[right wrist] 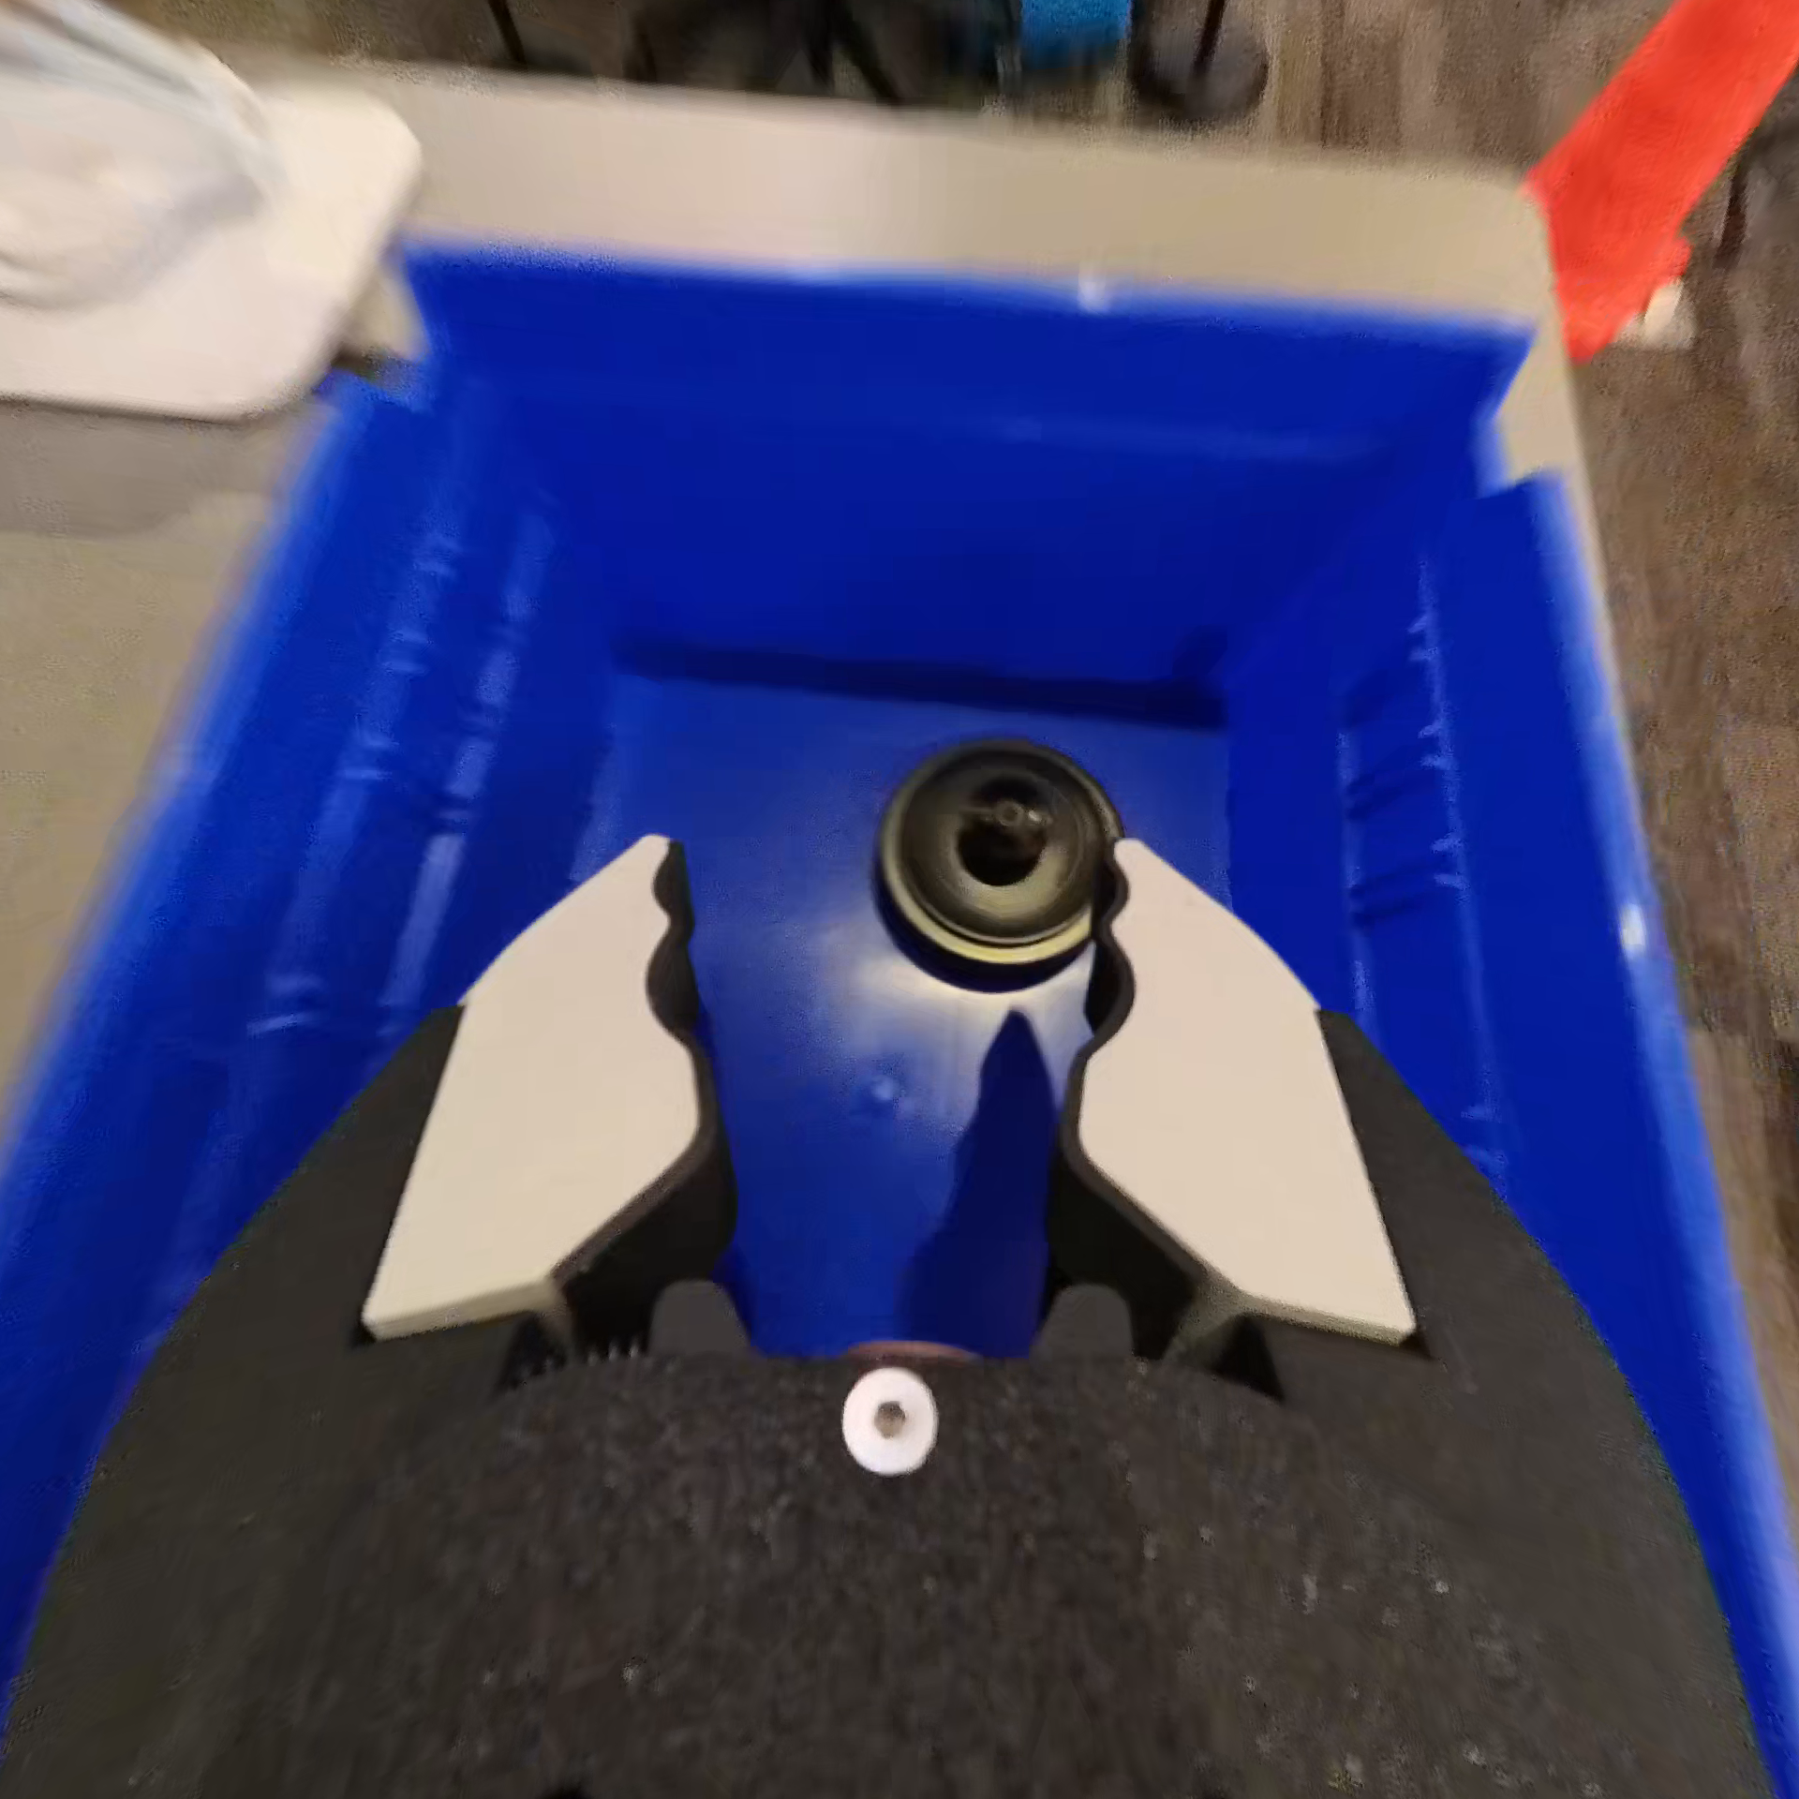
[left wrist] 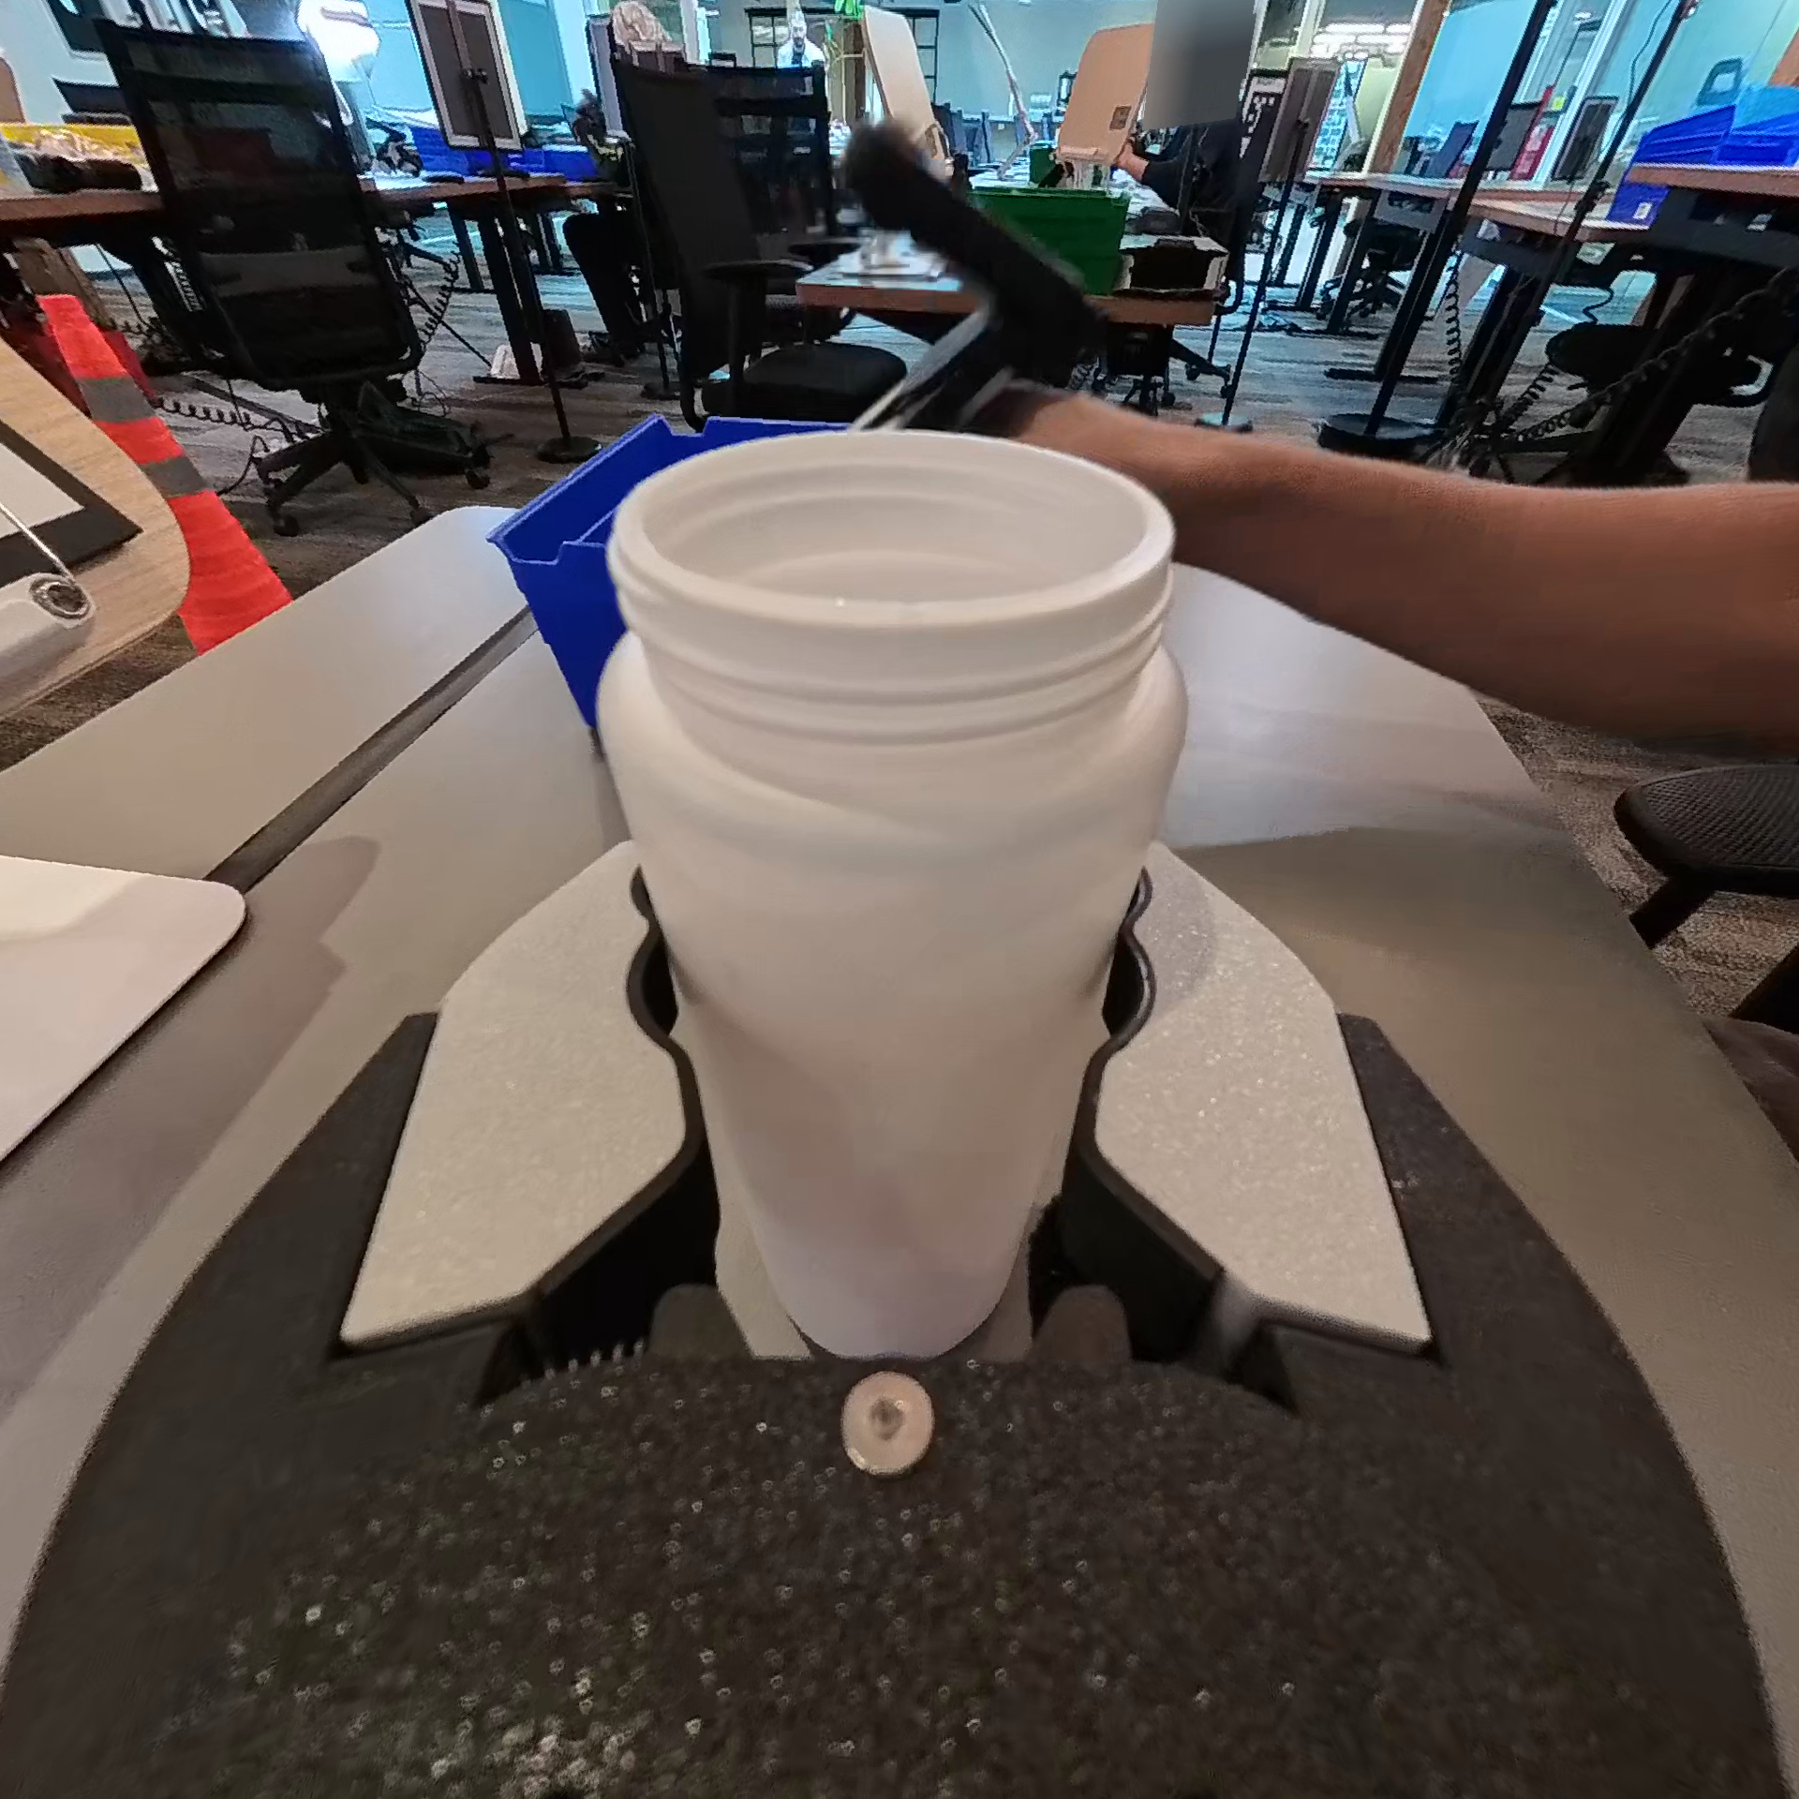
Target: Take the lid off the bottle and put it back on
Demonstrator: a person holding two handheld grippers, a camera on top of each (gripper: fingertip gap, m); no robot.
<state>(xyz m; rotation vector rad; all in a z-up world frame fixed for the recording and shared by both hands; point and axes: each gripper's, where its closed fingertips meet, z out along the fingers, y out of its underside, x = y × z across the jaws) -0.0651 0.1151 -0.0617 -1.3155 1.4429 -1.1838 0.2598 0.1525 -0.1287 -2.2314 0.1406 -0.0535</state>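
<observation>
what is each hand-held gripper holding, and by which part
Left hand-held gripper: white bottle, by its lower body. Right hand-held gripper: nothing, open above the black lid.

bottle (left wrist: 891, 876) stands upright between the two fingers of the left gripper (left wrist: 891, 935), a finger (left wrist: 545, 1071) on each side of its body, mouth uppermost with no lid on it. table (left wrist: 292, 779) lies under it. bin (left wrist: 569, 574) sits on the table just behind the bottle, to its left. forearm (left wrist: 1460, 574) reaches in from the right, behind the bottle's mouth, above the table.

right gripper (right wrist: 891, 915) hangs over the bin (right wrist: 487, 487), fingers spread, pointing down into it. lid (right wrist: 998, 857) lies on the bin floor, just beside the right finger (right wrist: 1197, 1022) and well apart from the left one; contact cannot be told.
</observation>
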